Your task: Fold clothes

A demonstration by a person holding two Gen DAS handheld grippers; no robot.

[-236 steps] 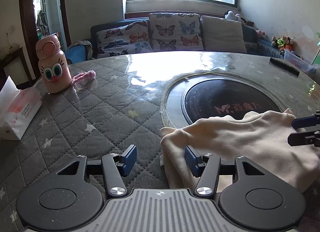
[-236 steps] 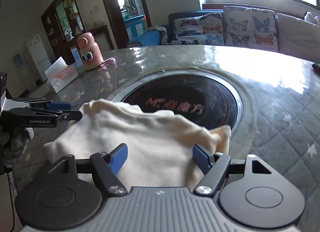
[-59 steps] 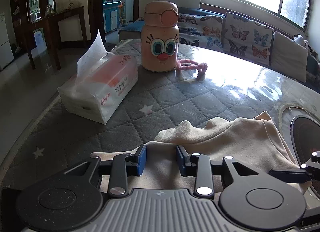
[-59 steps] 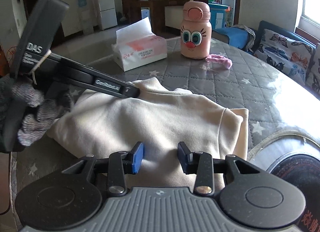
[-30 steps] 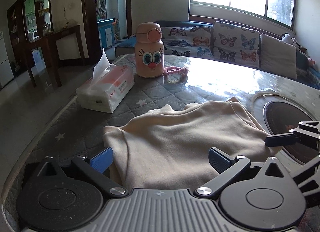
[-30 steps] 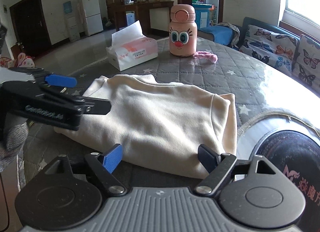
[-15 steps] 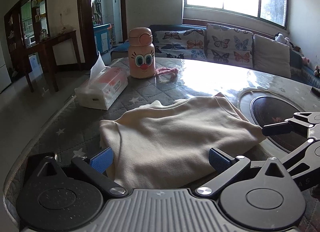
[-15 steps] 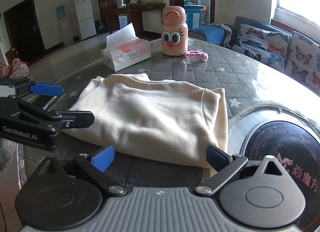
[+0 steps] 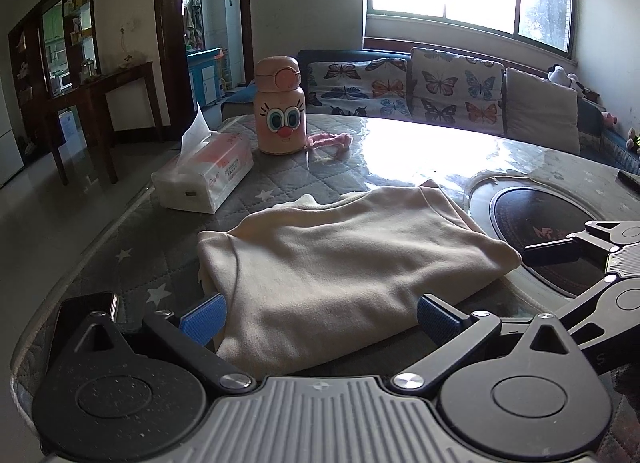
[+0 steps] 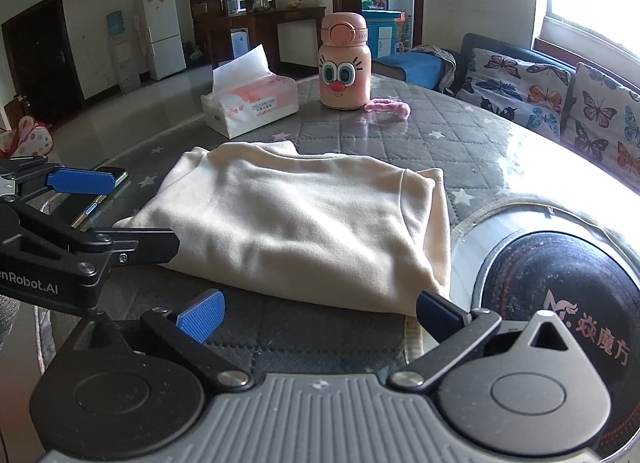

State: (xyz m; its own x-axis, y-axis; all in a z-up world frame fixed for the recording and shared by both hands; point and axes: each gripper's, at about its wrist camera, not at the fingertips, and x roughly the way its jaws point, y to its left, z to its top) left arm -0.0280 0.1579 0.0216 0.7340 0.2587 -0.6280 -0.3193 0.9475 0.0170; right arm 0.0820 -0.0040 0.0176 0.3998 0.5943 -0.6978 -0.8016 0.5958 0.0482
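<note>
Folded garment point(image 10: 304, 219) (cream) beyond open right tongs point(image 10: 318, 313)

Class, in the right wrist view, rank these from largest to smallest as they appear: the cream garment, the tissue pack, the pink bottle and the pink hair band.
1. Cream garment
2. Tissue pack and pink bottle: look alike in size, not ranked.
3. Pink hair band
</note>
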